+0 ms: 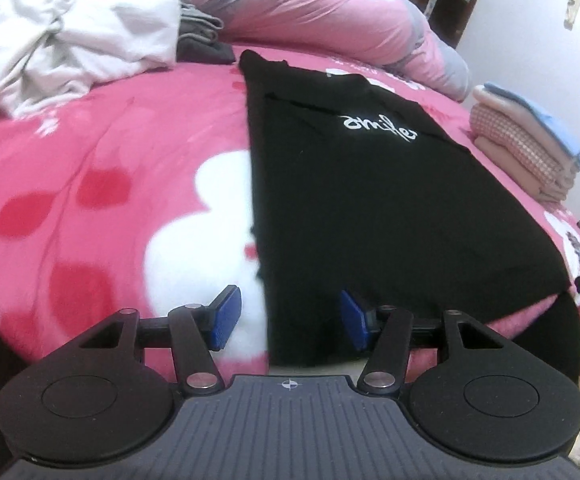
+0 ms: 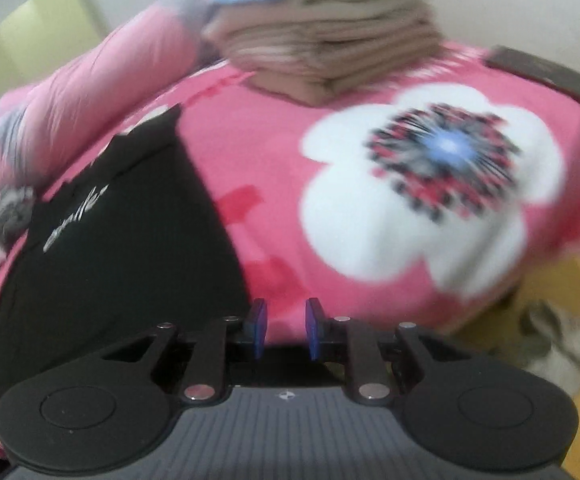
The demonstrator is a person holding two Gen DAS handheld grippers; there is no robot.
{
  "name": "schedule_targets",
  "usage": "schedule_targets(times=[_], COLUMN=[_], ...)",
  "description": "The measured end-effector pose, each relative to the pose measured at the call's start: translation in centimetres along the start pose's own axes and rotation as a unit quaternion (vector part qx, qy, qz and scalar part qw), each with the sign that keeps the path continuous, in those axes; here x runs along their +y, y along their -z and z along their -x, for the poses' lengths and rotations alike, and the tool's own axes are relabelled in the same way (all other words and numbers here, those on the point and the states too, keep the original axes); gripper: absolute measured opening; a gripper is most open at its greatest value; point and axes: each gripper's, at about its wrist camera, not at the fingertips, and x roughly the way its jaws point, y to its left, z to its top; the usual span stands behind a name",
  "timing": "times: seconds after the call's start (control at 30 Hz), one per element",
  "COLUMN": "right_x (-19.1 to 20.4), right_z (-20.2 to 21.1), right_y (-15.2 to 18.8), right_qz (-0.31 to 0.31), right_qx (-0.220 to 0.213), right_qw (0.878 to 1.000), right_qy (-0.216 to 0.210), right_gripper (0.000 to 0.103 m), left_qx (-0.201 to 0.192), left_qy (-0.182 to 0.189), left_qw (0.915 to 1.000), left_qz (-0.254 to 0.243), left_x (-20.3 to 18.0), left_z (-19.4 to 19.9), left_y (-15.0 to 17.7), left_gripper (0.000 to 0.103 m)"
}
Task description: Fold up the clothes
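- The black T-shirt (image 1: 354,200) lies spread flat on the pink flowered blanket (image 1: 101,184), its white lettering toward the far end.
- Left gripper (image 1: 290,322): over the shirt's near hem at its left corner, jaws wide apart, nothing pinched between the blue pads (image 1: 225,316).
- Right gripper (image 2: 285,330): just off the shirt's right edge over the blanket, jaws narrowly parted and empty.
- Beyond the shirt's right side sits a folded stack (image 1: 530,140); beyond its left far corner, a crumpled white garment (image 1: 69,40).
- A pink duvet (image 1: 330,12) lies past the shirt's far end.
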Motion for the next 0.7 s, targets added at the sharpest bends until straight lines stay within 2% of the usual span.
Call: schedule_targets(times=[0.1,0.17,0.3,0.4,0.47,0.63,0.7], right_x=[-0.7,-0.1,1.5,2.2,2.5,4.5,6.2], right_z=[1.7,2.2,2.4,1.9,1.6,1.3,0.9], right_y=[1.1,1.6,1.8,1.5,1.3,1.7,2.1], right_qz=[-0.064,-0.079,-0.079,-0.085,-0.089,-0.071,-0.06], right_qx=[-0.028,-0.042,-0.057,-0.059,-0.054,-0.042,-0.027], right_qw=[0.997,0.995,0.991,0.99,0.989,0.988,0.983], right_qy=[-0.029,-0.053,-0.092,-0.094,-0.101,-0.132,-0.17], right_gripper=[0.029,0.033,0.036,0.037,0.037,0.037,0.037], left_qx=[0.009,0.012,0.01,0.003,-0.004,-0.017,-0.018], left_qy=[0.001,-0.003,0.0,0.007,0.011,0.032,0.03], left_qw=[1.0,0.9999,0.9997,0.9991,0.9992,0.9985,0.9988], left_qz=[0.0,0.0,0.023,0.041,0.039,0.042,0.033], left_x=[0.0,-0.1,0.3,0.6,0.6,0.4,0.1], left_z=[-0.1,-0.4,-0.8,-0.8,-0.5,0.0,0.0], left_y=[0.5,0.8,1.2,1.3,1.6,2.2,2.3], left_gripper=[0.055,0.055,0.055,0.054,0.044,0.035,0.022])
